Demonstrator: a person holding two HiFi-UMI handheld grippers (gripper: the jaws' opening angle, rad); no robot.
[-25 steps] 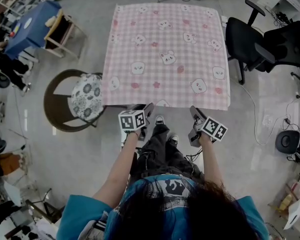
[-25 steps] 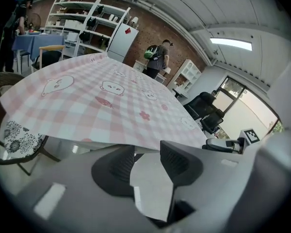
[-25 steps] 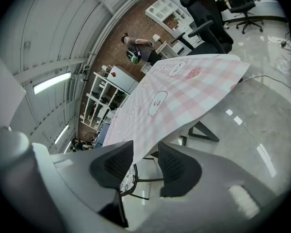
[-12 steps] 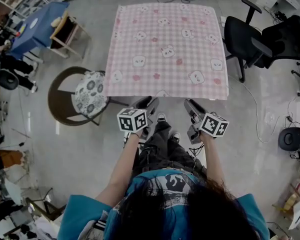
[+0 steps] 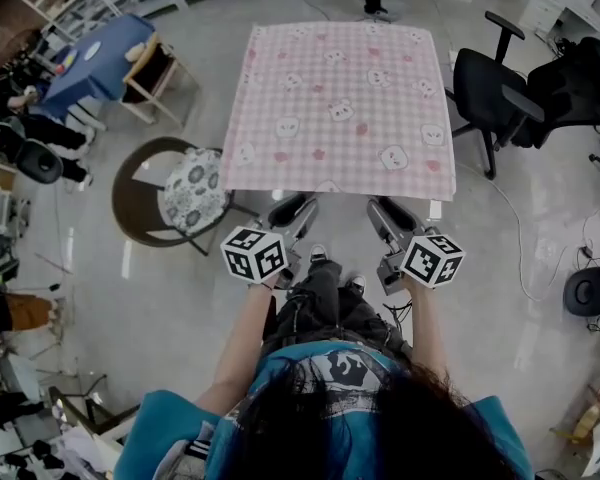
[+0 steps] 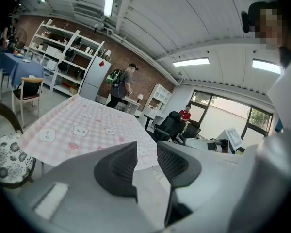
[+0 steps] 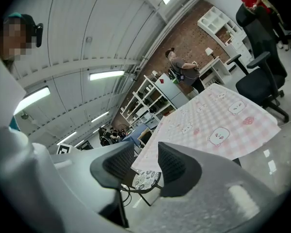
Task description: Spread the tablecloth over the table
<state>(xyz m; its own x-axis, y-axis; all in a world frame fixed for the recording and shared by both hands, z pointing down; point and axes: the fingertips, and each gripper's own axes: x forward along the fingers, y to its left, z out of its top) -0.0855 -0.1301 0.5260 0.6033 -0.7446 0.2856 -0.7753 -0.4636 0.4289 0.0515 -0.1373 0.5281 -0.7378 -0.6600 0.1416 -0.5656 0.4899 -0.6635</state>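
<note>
Both empty, lifted from tablecloth (image 5: 335, 98), left gripper (image 5: 293, 211) fingers (image 6: 119, 166) open but narrowing, right gripper (image 5: 385, 212) fingers (image 7: 177, 166) open.

A pink-and-white checked tablecloth (image 5: 340, 98), dotted with white animal faces and small pink flowers, covers the surface. Beside it, a dark brown chair (image 5: 123, 206) carries a black-and-white floral cushion (image 5: 192, 190). A second surface wears a plain blue cloth (image 5: 92, 60). The office chairs (image 5: 485, 88) are black, the floor (image 5: 140, 308) pale grey and glossy. The left tongs (image 5: 298, 206) and right tongs (image 5: 382, 208) are grey with black ribbed pads (image 6: 117, 168), each topped by a white cube (image 5: 253, 254) bearing black square markers. The person's top (image 5: 165, 433) is teal. Behind stand a red-brown brick wall (image 6: 128, 57) and white shelves (image 6: 63, 45).
</note>
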